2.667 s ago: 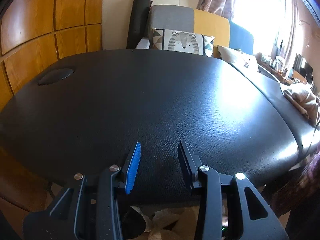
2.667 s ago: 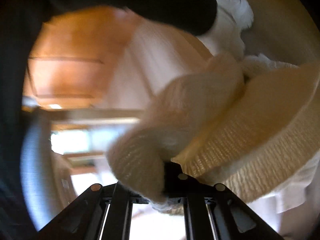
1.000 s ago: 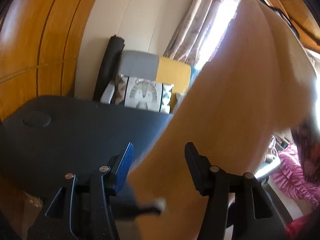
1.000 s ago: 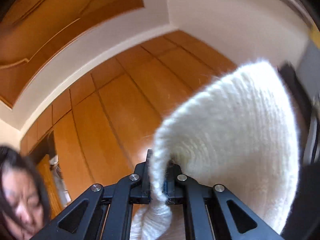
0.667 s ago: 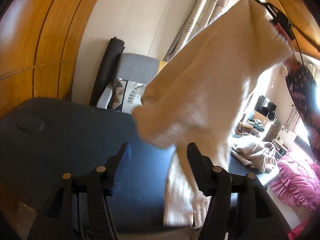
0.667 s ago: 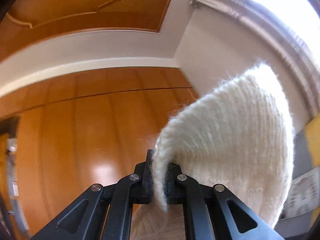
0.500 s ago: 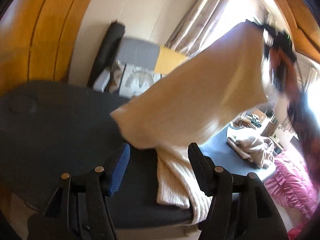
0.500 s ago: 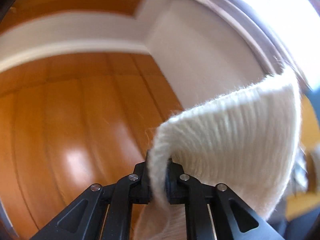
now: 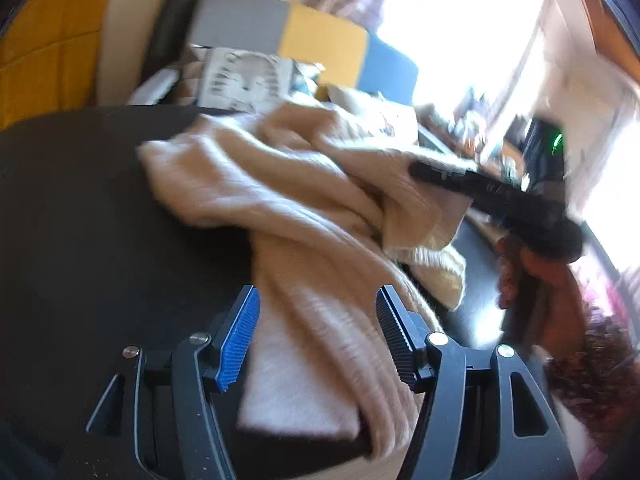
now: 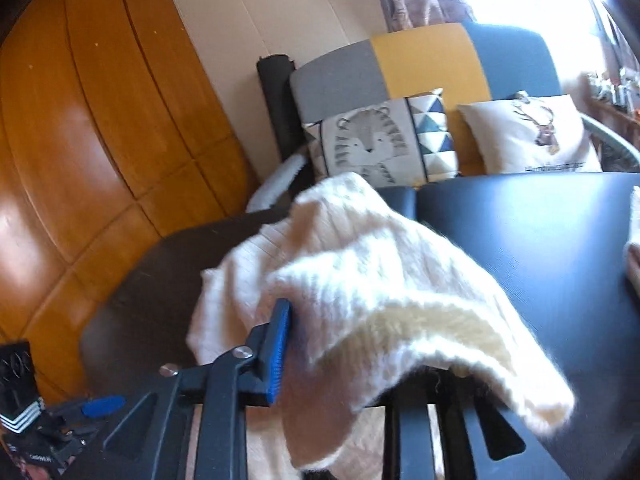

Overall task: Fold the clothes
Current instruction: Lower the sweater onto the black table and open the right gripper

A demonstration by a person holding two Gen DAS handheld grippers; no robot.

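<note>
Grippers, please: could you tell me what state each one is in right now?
Left gripper: open, over the sweater.
Right gripper: jaws opening, sweater draped over them.

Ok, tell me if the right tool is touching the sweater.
Touching. Right wrist view: the sweater drapes over the right tool, between its opening jaws.

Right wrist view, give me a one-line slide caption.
Right hand-held gripper opening, cream knit sweater draped over it onto the black table.
</note>
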